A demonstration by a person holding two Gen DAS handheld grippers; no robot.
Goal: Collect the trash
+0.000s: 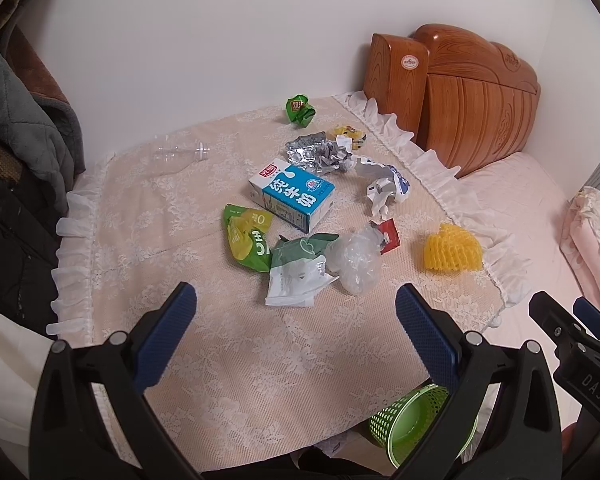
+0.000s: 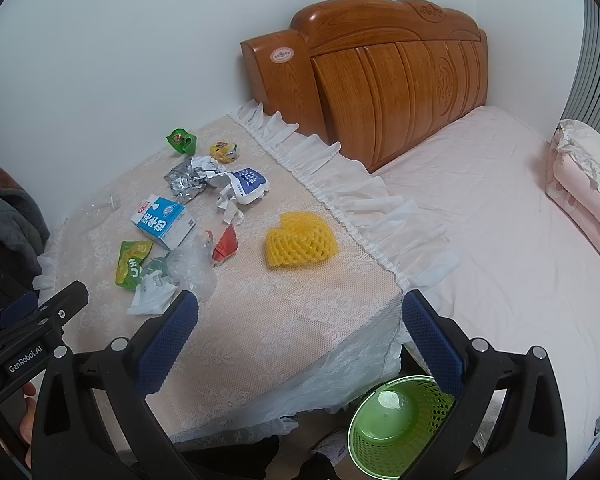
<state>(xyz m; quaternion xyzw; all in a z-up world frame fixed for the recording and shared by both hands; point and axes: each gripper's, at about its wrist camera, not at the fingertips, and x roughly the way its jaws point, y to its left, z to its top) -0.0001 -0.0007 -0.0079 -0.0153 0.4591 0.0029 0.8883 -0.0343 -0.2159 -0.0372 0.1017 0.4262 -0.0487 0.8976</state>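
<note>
1. Lying scattered on the lace-covered table (image 1: pixel 204 360), the trash centres on a milk carton (image 1: pixel 292 196).
2. We hold the left gripper (image 1: pixel 296 320) and right gripper (image 2: pixel 300 320) spread wide, empty.
3. Nearest the left: a white-green wrapper (image 1: pixel 292 276), straight ahead.
4. The green basket (image 2: pixel 396 424) waits below.

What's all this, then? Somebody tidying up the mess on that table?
Yes. A person holds a hand-held gripper in each hand, the left and right, both open and empty above the lace-covered table. Nothing is picked up yet: the milk carton, yellow foam net and wrappers lie there. The green basket waits on the floor.
</note>
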